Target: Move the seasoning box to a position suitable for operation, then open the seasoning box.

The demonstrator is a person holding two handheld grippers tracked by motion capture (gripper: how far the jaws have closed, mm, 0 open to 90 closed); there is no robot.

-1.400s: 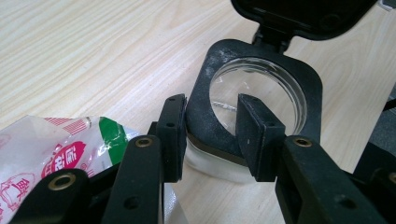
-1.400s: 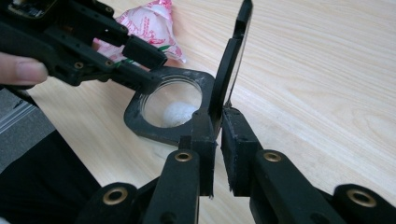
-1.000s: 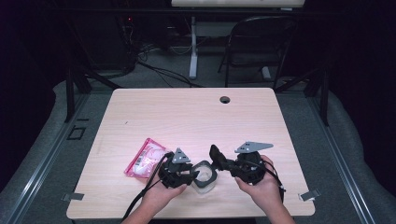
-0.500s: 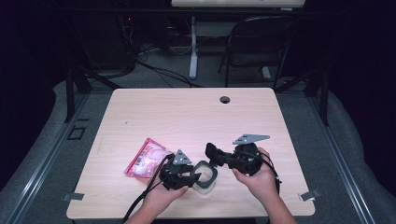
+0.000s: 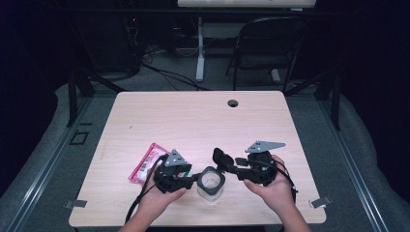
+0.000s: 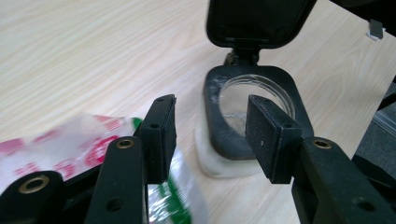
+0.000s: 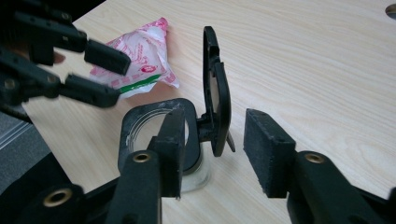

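Black-rimmed jar (image 6: pixel 252 116) ahead of left gripper's (image 6: pixel 212 135) parted jaws.

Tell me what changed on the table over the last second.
The right gripper slid a little toward the left gripper, closing in on the raised lid of the clear container; its jaws stand open beside the lid, gripping nothing. The left gripper, the container and the red-and-white packet stayed put.

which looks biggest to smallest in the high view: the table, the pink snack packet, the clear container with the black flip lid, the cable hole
1. table, by far the largest.
2. pink snack packet and clear container with its black flip lid open: about alike, and the left gripper hides part of the packet, so no ranking.
3. cable hole, smallest.
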